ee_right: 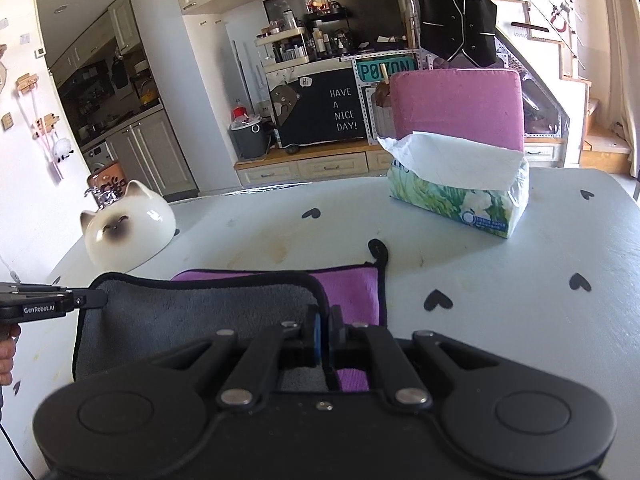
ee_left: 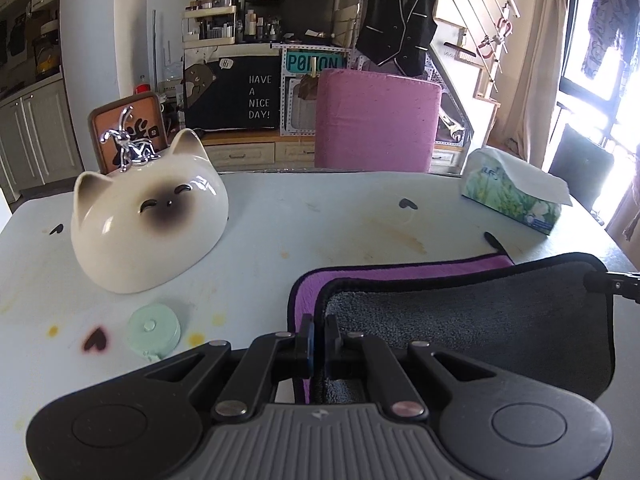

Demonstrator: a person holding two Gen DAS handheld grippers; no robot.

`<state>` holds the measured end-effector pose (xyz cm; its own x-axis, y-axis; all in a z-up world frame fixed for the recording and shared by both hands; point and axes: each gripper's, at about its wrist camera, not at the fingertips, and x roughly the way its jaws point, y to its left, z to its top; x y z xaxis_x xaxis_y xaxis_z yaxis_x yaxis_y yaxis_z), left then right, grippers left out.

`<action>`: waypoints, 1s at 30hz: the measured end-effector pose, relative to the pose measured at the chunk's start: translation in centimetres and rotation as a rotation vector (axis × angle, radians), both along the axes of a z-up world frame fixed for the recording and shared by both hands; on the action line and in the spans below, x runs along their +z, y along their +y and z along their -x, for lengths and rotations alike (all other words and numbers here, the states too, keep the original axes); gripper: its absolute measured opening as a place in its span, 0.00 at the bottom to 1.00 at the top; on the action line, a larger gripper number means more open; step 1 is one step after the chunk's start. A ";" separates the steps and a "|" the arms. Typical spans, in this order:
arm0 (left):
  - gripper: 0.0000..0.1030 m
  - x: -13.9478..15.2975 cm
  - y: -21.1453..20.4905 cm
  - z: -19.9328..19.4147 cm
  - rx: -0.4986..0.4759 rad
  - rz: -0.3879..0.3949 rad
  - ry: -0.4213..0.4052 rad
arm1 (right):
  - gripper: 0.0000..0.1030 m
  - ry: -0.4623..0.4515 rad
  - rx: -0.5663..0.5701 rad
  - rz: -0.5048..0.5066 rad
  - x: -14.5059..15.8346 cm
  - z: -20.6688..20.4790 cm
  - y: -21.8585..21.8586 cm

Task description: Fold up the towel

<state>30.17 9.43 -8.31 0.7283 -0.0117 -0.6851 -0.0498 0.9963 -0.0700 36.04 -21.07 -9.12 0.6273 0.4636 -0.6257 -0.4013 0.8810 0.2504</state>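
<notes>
The towel (ee_left: 460,320) is purple on one side and grey on the other, with black trim. It lies on the white table, its near part lifted and turned over so the grey side faces up. My left gripper (ee_left: 319,340) is shut on the towel's left near corner. My right gripper (ee_right: 325,334) is shut on the right near corner of the towel (ee_right: 200,312). The right gripper's tip shows at the right edge of the left wrist view (ee_left: 612,284); the left gripper's tip shows at the left of the right wrist view (ee_right: 80,302).
A ceramic cat head (ee_left: 148,220) stands on the table's left. A round green tape measure (ee_left: 154,330) lies near my left gripper. A tissue pack (ee_left: 516,192) sits at the far right. A purple chair back (ee_left: 376,120) stands behind the table (ee_left: 320,216).
</notes>
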 end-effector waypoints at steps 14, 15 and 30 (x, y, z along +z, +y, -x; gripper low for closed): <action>0.05 -2.1 0.5 -5.8 0.010 -0.010 0.041 | 0.04 0.040 -0.028 0.038 -2.0 -5.1 1.2; 0.05 -2.2 0.6 -6.1 0.011 -0.012 0.045 | 0.04 0.042 -0.030 0.040 -2.1 -5.4 1.3; 0.06 -3.9 0.6 -9.5 0.020 -0.055 0.100 | 0.04 0.070 -0.042 0.093 -3.7 -9.2 3.1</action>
<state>39.67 9.99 -12.22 0.6563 0.0414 -0.7534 -0.0732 0.9973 -0.0089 45.20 -17.95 -12.84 0.5984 0.3758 -0.7076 -0.3478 0.9175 0.1931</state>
